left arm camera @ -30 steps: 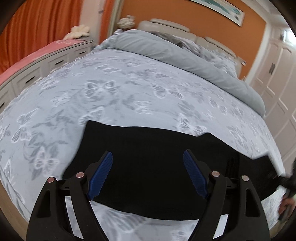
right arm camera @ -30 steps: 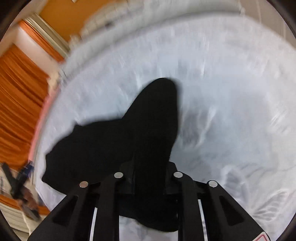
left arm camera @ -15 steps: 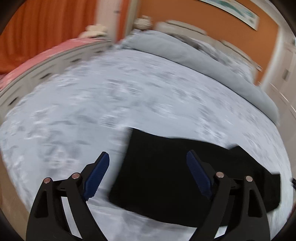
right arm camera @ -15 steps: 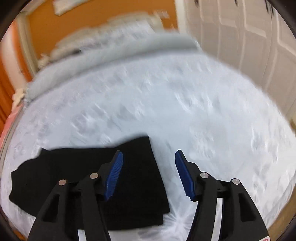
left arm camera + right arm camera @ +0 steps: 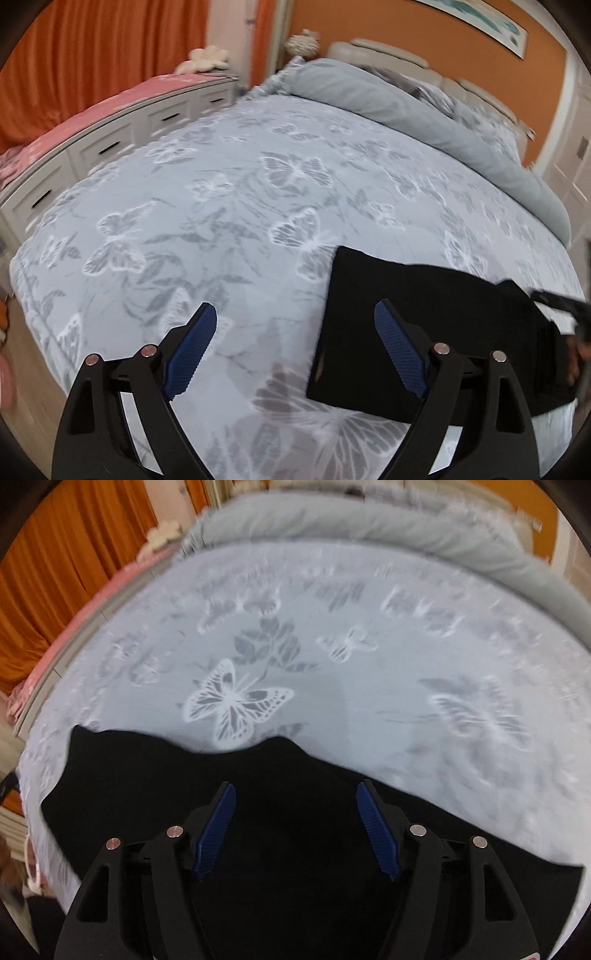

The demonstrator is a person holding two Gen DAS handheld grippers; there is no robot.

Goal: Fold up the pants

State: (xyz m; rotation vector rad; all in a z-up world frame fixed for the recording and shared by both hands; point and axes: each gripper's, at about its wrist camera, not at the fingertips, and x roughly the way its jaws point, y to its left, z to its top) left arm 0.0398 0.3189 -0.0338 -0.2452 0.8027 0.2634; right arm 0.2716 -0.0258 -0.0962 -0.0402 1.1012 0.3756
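Lying flat near the front edge of the bed [image 5: 229,192], the black pants [image 5: 399,325] are folded into a rough rectangle. No brand, label or readable writing is showing on the fabric or anywhere else; a small pale mark at the near left corner of the pants is too tiny to make out. The left gripper [image 5: 295,350] is hovering with its blue-padded fingers [image 5: 192,350] spread wide and holding nothing: one finger is hanging over bare bedspread, the other over the left end of the pants. The right gripper [image 5: 295,830] is likewise gaping open and empty, both of its blue pads [image 5: 216,834] poised over the middle of the black cloth [image 5: 280,786], whose far edge is running in a wavy line across the bedspread. In the left wrist view the right gripper is showing as a dark blurred shape at the right end of the garment.

The bedspread is pale grey-blue, printed with white and grey butterflies [image 5: 232,705] and leaves. A plain grey duvet [image 5: 406,107] is lying rolled along the far side, in front of a cream padded headboard [image 5: 388,51]. Orange curtains [image 5: 92,55] are hanging at the far left above a white drawer unit [image 5: 110,144] topped with a pink cover. The far wall is orange with a framed picture [image 5: 484,18], and white panelled doors [image 5: 576,155] are standing at the right.
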